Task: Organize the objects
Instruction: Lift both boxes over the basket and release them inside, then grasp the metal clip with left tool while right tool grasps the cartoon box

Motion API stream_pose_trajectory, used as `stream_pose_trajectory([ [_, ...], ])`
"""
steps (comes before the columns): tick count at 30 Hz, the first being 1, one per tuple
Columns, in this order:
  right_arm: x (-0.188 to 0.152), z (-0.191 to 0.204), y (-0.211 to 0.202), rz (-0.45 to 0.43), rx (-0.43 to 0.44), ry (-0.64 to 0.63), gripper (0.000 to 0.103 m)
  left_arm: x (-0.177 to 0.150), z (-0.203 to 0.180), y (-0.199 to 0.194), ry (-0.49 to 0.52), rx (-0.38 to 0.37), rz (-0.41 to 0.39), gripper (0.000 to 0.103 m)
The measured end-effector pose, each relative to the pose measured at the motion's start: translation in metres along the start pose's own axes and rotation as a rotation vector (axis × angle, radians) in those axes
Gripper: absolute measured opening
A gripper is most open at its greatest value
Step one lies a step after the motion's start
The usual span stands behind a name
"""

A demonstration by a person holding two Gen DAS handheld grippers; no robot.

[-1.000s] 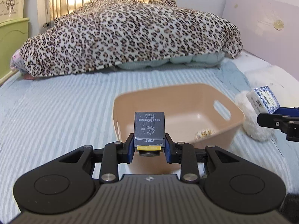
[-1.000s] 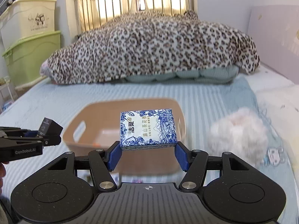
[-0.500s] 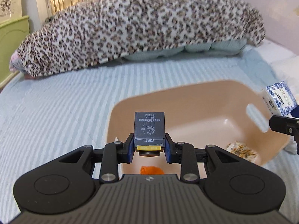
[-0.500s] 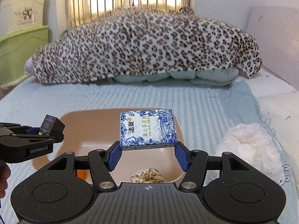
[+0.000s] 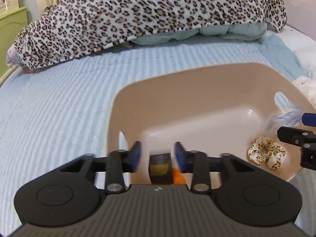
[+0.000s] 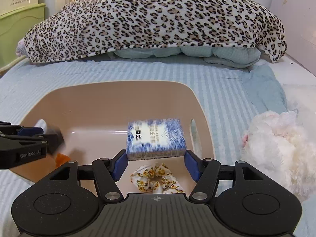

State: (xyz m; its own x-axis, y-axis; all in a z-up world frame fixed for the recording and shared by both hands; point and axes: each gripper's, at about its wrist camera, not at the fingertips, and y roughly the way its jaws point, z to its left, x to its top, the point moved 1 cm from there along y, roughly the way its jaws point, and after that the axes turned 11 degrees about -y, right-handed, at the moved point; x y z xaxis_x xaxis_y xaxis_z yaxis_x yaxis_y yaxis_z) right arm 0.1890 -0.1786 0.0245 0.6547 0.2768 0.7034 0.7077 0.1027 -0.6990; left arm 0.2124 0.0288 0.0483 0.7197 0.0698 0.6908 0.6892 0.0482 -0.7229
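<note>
A beige plastic basin [image 5: 197,83] [image 6: 110,98] lies on the striped bed. My left gripper [image 5: 157,154] is open over its near left corner; the small dark box [image 5: 160,168] is out of the jaws, blurred, dropping into the basin beside an orange item [image 5: 178,176]. My right gripper [image 6: 156,165] is open over the basin's right half; the blue-and-white tissue pack [image 6: 156,138] is blurred, falling between the parted jaws. A floral scrunchie [image 6: 158,179] [image 5: 266,154] lies in the basin.
A leopard-print blanket [image 6: 154,19] is piled across the far bed. A white plush toy [image 6: 276,148] lies right of the basin. Green furniture [image 6: 19,23] stands at far left.
Both grippers moved forward over the basin and opened. The dark box left the left jaws and the tissue pack left the right jaws; both are falling.
</note>
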Motion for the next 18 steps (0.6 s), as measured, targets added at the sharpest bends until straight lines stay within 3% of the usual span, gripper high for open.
stream_pose_trajectory([
  [1,0.0,0.0,-0.006,-0.009,-0.002,-0.008,0.068,0.001,0.001,-0.006,-0.001,0.003,-0.016,0.067],
  [2,0.0,0.001,-0.013,-0.019,-0.008,-0.02,0.068,0.001,0.002,-0.014,-0.003,0.004,-0.035,0.072],
  [10,-0.014,-0.002,-0.06,-0.054,-0.016,-0.041,0.075,-0.007,0.014,-0.066,0.01,-0.028,-0.076,0.075],
  [18,-0.055,0.003,-0.064,0.027,0.02,-0.017,0.075,-0.043,0.032,-0.083,0.024,-0.043,-0.03,0.079],
])
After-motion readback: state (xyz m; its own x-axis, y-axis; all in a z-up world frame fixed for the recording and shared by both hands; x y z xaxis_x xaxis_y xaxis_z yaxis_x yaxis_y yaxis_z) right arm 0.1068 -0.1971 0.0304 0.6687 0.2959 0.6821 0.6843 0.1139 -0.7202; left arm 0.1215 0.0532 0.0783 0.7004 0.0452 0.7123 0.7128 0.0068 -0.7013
